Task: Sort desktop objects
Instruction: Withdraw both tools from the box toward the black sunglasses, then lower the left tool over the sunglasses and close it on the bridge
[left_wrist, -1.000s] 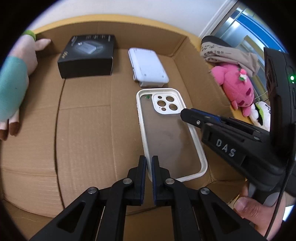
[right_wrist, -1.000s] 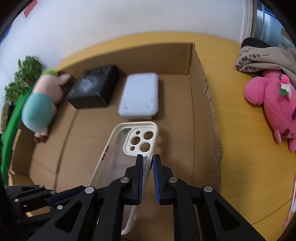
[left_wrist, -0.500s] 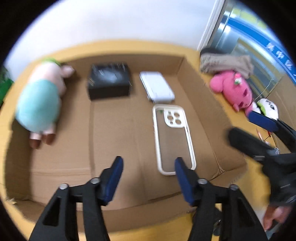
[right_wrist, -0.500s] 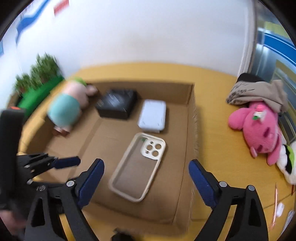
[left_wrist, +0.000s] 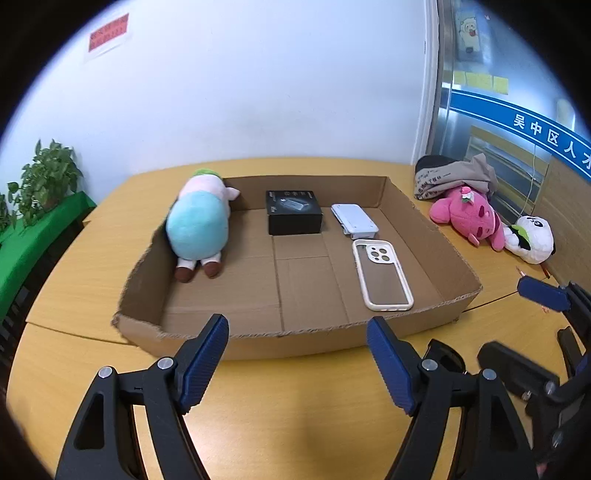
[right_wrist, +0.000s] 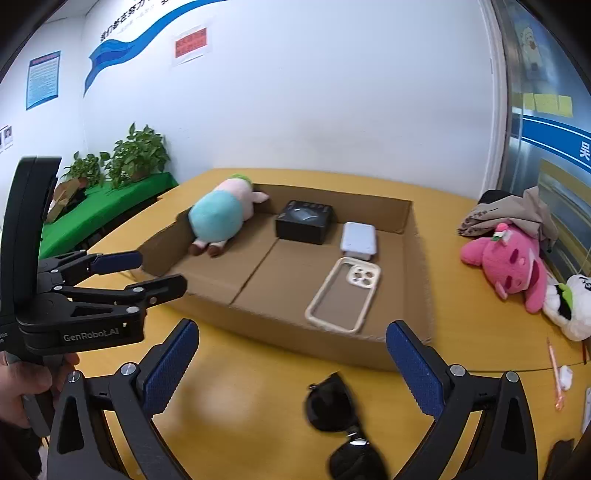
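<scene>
A shallow cardboard tray (left_wrist: 258, 343) (right_wrist: 280, 325) lies on the yellow table. In it are a cream phone case (left_wrist: 382, 275) (right_wrist: 343, 291), a white flat device (left_wrist: 354, 220) (right_wrist: 359, 239), a black box (left_wrist: 293, 216) (right_wrist: 304, 220) and a blue-and-pink plush (left_wrist: 197, 225) (right_wrist: 218, 218). My left gripper (left_wrist: 297, 332) (right_wrist: 147, 273) hovers before the tray's front wall, its jaws opening with nothing between them. My right gripper (right_wrist: 293, 332) is held over the table in front of the tray, jaws opening wide and empty. Black sunglasses (right_wrist: 332, 406) lie just under it.
Right of the tray are a pink plush (left_wrist: 469, 216) (right_wrist: 511, 266), a white plush (left_wrist: 532, 238) (right_wrist: 569, 306) and a heap of clothes (left_wrist: 454, 177). An orange pen (right_wrist: 554, 373) lies at the right edge. Potted plants (right_wrist: 129, 155) stand at the left. A hand (right_wrist: 22, 376) holds the left gripper.
Both grippers let go of the phone case, which now lies flat in the tray. They opened wide and drew back and up, out over the table in front of the tray.
</scene>
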